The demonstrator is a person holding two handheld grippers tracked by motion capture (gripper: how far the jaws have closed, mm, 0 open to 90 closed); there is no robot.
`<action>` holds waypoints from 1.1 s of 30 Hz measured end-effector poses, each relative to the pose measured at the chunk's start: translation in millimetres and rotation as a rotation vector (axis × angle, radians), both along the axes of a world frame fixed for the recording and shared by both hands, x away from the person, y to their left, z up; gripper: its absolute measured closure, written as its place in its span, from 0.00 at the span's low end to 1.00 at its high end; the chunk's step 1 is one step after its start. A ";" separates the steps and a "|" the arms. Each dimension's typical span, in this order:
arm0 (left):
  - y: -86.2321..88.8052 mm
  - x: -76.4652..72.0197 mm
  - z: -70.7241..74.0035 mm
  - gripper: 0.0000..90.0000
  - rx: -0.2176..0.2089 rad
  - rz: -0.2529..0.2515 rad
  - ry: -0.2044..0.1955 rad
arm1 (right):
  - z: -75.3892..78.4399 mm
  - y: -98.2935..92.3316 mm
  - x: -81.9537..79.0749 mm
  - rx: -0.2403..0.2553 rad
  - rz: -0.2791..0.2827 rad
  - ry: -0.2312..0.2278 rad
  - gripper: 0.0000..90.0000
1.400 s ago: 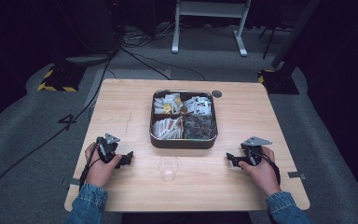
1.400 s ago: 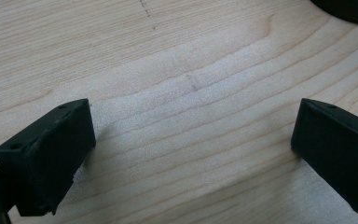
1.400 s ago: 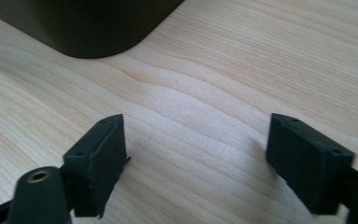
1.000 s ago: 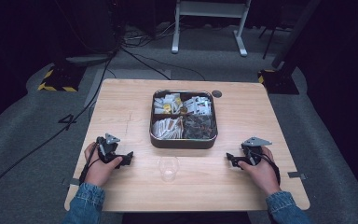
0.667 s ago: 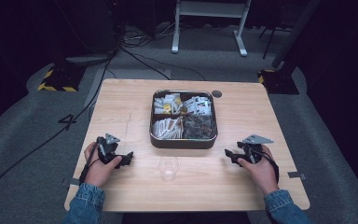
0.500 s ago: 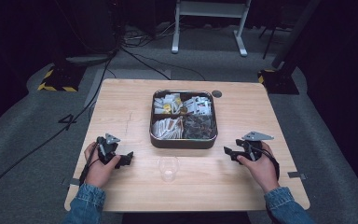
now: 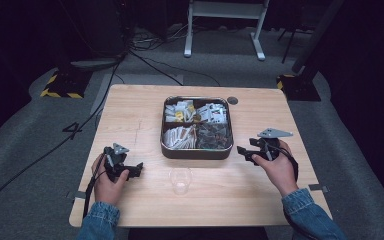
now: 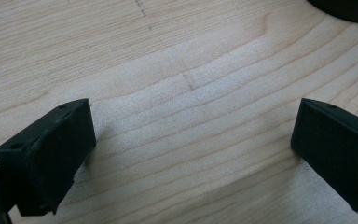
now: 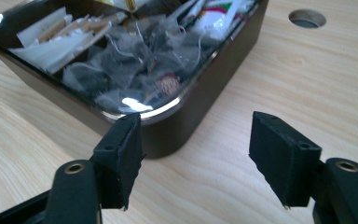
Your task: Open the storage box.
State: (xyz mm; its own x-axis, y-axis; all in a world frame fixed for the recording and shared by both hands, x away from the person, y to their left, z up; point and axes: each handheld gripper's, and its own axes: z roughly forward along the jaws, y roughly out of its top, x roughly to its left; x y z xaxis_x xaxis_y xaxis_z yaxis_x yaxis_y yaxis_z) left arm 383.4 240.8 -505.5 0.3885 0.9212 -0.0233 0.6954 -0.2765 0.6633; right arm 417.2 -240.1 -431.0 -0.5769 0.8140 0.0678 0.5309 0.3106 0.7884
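A dark metal tin [image 7: 196, 153] stands mid-table, its compartments packed with tea bags [image 7: 212, 135] and paper sachets [image 7: 179, 135]. A clear plastic cup [image 7: 180, 180] stands just in front of it. My right gripper [image 7: 241, 151] hovers off the tin's right front corner and points at it. In the right gripper view, that gripper [image 9: 196, 149] faces the tin's wall [image 9: 205, 107]. Its jaws have just been closing a little, and they stand apart with nothing between them. My left gripper [image 7: 137, 169] rests at the front left, open over bare wood [image 8: 191, 154].
The wooden table [image 7: 130, 115] has a round cable hole [image 7: 232, 100] behind the tin's right corner. Grey floor, cables and a stand's white legs [image 7: 225, 30] lie beyond the far edge. Bare wood spreads to the left and right of the tin.
My right hand has lifted off the table and moved slightly left, toward the tin's corner. The left hand and gripper have stayed where they were.
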 end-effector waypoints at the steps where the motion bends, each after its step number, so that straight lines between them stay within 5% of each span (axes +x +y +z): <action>1: 0.0 0.0 0.0 0.00 0.000 0.000 0.000 | 2.5 2.5 2.3 -0.003 0.007 -0.003 0.39; 19: -0.1 0.5 -0.1 0.00 -0.004 -0.002 0.002 | 29.8 49.8 43.2 -0.007 0.056 -0.012 0.41; 33: -0.1 0.8 -0.1 0.00 -0.004 -0.003 0.001 | 30.2 84.6 73.1 0.000 0.072 0.001 0.42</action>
State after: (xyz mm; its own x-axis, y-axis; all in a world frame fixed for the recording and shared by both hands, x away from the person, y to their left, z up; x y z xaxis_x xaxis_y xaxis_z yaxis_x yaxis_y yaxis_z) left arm 384.2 240.7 -505.5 0.3915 0.9198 -0.0279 0.6953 -0.2759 0.6636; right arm 490.3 -155.5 -400.8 -0.6336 0.7706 0.0687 0.5084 0.3478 0.7878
